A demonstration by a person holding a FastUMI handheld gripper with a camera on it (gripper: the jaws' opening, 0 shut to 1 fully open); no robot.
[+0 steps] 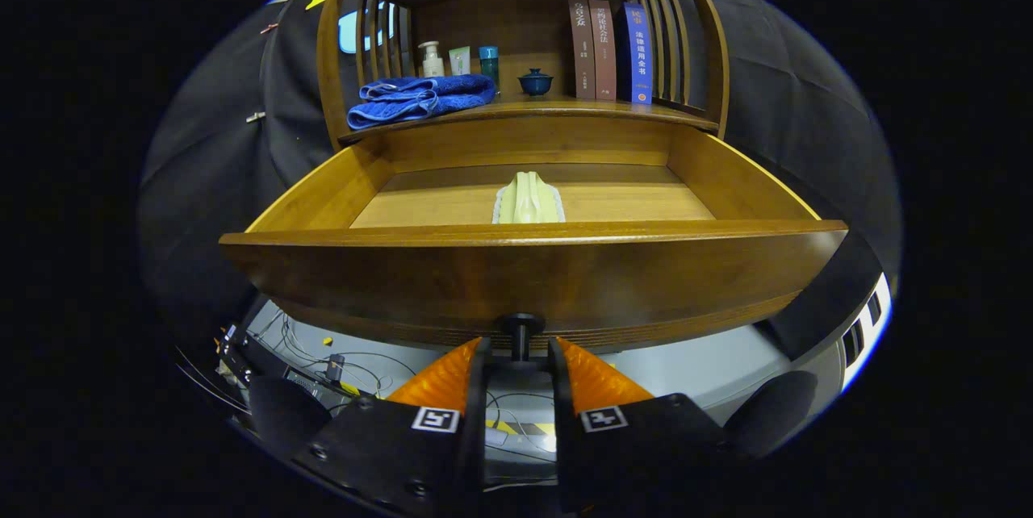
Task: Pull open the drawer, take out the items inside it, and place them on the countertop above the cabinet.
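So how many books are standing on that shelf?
3 books, upright side by side beyond the open drawer, right of the small blue cup: two brown, then a blue one. None looks hidden.

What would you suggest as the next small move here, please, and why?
Probably let go of the knob and lift the tool over the drawer front. The drawer already stands pulled out, the fingers sit on either side of the knob, and the pale green folded cloth lies inside, well beyond them.
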